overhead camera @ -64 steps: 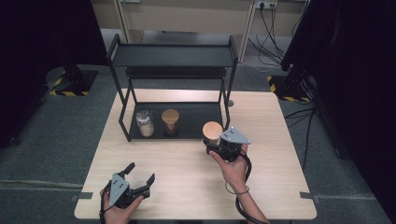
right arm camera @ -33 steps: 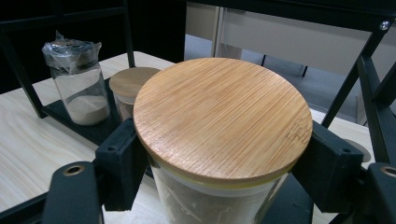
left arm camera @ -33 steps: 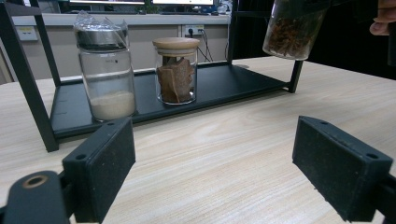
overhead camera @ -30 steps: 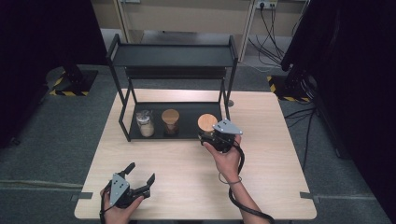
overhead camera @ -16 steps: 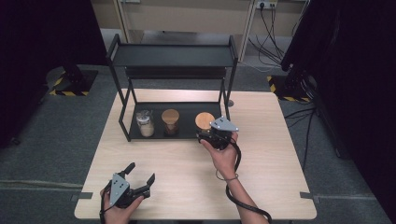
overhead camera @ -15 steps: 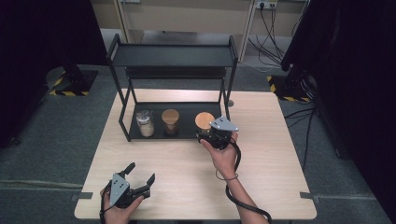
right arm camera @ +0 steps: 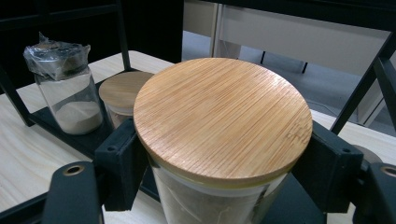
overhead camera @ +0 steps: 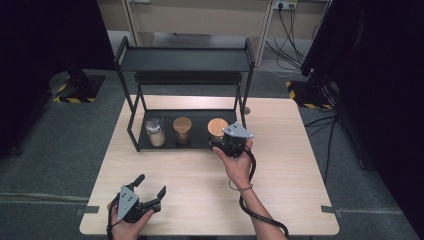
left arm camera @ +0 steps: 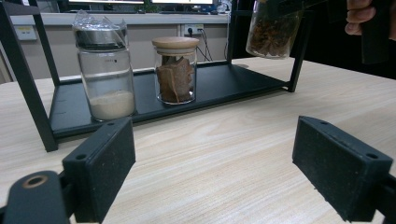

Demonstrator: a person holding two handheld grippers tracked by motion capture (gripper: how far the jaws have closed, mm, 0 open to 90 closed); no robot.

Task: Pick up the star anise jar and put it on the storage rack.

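My right gripper [overhead camera: 223, 143] is shut on a glass jar with a bamboo lid [overhead camera: 218, 127] at the right end of the black rack's lower shelf [overhead camera: 198, 143]. In the right gripper view the black pads [right arm camera: 122, 161] press on the jar [right arm camera: 223, 116] from both sides just under the lid. From the left gripper view this jar [left arm camera: 273, 28], with brown contents, hangs a little above the shelf [left arm camera: 224, 84]. My left gripper [overhead camera: 148, 186] rests near the table's front edge, open, with nothing between its pads [left arm camera: 100, 175].
Two more jars stand on the lower shelf: one with white powder and a plastic-wrapped top [overhead camera: 155, 133], one with a wooden lid and brown contents [overhead camera: 182, 130]. The rack's upper shelf [overhead camera: 185, 60] overhangs them. Its right posts [overhead camera: 246, 95] stand close to the held jar.
My right gripper has carried the jar from the table in front of the rack up to the right end of the lower shelf. The left gripper has stayed where it was.
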